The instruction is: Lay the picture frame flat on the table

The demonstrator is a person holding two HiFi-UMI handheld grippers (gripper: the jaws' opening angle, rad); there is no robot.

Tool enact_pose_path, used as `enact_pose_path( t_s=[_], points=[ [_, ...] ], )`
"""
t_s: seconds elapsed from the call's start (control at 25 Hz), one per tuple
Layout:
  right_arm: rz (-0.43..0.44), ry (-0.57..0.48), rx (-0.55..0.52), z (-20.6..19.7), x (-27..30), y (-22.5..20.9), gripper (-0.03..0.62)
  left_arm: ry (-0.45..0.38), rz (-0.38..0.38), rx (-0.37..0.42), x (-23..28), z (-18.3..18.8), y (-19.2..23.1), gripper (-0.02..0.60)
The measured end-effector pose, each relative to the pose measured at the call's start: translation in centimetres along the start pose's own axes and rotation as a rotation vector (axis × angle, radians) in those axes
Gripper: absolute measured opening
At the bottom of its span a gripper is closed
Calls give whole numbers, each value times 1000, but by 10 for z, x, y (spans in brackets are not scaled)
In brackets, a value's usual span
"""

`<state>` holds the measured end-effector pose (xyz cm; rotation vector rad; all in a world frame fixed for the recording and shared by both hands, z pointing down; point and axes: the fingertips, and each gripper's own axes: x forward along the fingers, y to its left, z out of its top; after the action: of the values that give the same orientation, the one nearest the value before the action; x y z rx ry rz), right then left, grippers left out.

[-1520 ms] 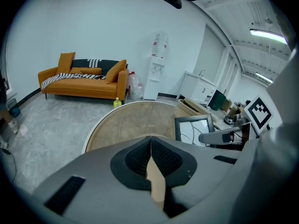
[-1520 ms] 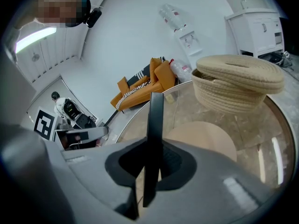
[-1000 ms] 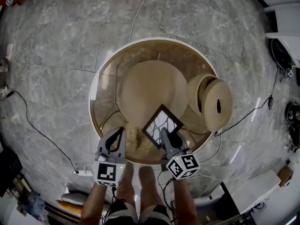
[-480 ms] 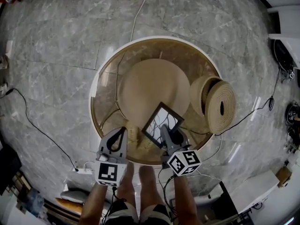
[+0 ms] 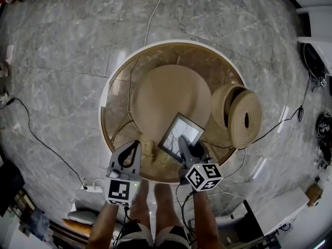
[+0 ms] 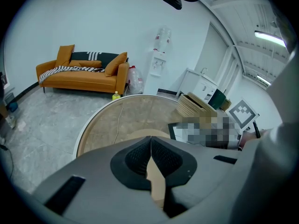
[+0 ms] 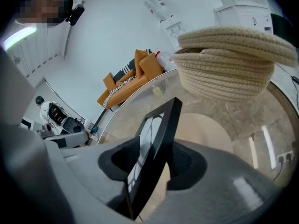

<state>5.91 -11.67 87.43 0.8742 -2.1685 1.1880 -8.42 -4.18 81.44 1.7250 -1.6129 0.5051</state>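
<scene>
Left gripper (image 5: 136, 144) is hovering over the near rim of the round glass-topped wooden surface (image 5: 118, 90), jaws pressed together on nothing. Black rectangular picture frame (image 5: 180, 134) is leaning tilted over the surface's near side, between the right gripper's (image 5: 188, 146) opening jaws. Beige woven rope basket (image 5: 241, 114) is lying sideways, rightmost.
</scene>
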Motion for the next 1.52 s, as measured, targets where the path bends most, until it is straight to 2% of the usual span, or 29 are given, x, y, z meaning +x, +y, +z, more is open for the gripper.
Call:
enact_pose_path(
  t_s=[0.12,0.4,0.6,0.72,1.0,1.16,1.28,1.52],
  points=[
    [-18,2,14,-2,2,-4,174,10,-2,-35,1,3,-2,20],
    [-55,27,40,-7,2,-13,213,13,0,-42,0,4,-2,20],
    [-66,26,23,-7,2,-9,246,4,-11,3,-1,2,-4,20],
    [-94,21,16,-8,1,-10,282,15,2,-51,-3,4,-4,20],
    [-122,26,22,-11,-7,-15,296,1,-14,17,-7,1,-3,20],
    [-129,20,31,-13,-12,-19,299,-2,-20,24,-9,1,-6,20],
    [-132,17,35,-14,-15,-21,299,0,-17,-3,-9,5,-10,20],
    [-116,-3,23,-10,-27,-18,299,-17,-33,54,-12,10,-18,20]
  ],
)
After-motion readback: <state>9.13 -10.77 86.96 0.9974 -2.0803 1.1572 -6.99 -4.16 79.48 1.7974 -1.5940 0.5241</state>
